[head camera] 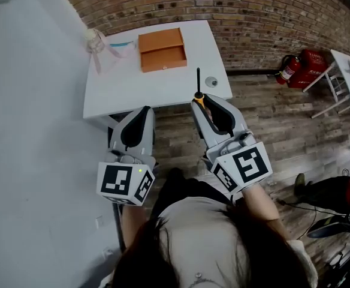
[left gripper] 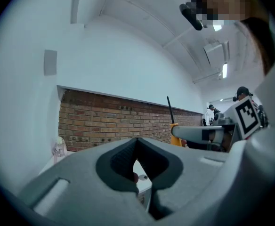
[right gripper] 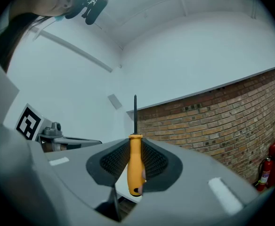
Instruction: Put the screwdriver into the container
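Clamped tight between the fingers of the right gripper (head camera: 201, 103) — yellow-handled screwdriver (right gripper: 135, 164), shaft toward 12 o'clock. Left gripper (head camera: 144, 110) fingers together, holding nothing. Orange container (head camera: 162, 48) on the white table (head camera: 163, 84), 11 o'clock from the screwdriver.

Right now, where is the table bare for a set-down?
Bare: front strip of the white square table, between the orange open container and the near edge. Crowded: back left by the clear plastic bundle; a small round grey object sits front right.
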The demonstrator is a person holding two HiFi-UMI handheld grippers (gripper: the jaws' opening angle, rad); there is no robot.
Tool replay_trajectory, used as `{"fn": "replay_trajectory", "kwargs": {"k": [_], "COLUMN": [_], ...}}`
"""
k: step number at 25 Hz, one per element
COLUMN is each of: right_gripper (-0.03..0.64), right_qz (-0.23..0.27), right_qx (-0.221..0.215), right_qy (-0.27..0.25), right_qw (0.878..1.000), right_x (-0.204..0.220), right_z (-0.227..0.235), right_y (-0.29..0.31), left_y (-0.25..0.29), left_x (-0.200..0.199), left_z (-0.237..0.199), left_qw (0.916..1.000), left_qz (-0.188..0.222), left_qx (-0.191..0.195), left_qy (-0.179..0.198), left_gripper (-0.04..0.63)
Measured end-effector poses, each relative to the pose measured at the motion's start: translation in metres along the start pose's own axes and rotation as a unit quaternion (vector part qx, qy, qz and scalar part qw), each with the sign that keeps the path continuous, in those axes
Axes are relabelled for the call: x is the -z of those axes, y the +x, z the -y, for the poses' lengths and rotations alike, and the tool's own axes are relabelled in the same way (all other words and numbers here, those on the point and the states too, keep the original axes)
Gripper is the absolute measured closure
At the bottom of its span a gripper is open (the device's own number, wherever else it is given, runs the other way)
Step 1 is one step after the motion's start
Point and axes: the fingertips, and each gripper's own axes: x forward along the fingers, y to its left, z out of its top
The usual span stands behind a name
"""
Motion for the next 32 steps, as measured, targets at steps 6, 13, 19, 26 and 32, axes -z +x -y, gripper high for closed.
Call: {"fn": "replay_trajectory", "kwargs": {"k": [6,13,19,26,32], "right_gripper": [0.538,0.538,0.538,0.538,0.538], "right_qz": [-0.001,0.002,-0.005,-0.008,-0.009], "right_qx": [0.003,0.016,0.024,0.03,0.039], "right_qy": [-0.002,-0.015,-0.012,-0.019,-0.026], "right_qw": [1.0,1.0,1.0,0.999,0.999], "right_x": [0.002,0.003,0.01,0.014,0.009], "right_z": [0.006,0.012,0.017,0.021,0.025], "right_y": [0.023,0.06,0.095,0.137,0.162], "left_y": [0.017,0.044,0.064,0.087,0.1], "left_x": [-0.001,-0.002,0.0,0.001,-0.003], "left_z": [-0.023,-0.055,-0.087,-0.122,-0.143], "left_qw": [1.0,0.9999,0.9999,0.9997,0.9994], "left_qz": [0.001,0.0,-0.004,0.002,0.004], "left_qx": [0.001,0.011,0.016,0.024,0.033], "left_qy": [-0.001,0.004,0.0,-0.008,-0.01], "left_gripper": [0.595,0.594,0.595,0.595,0.594]}}
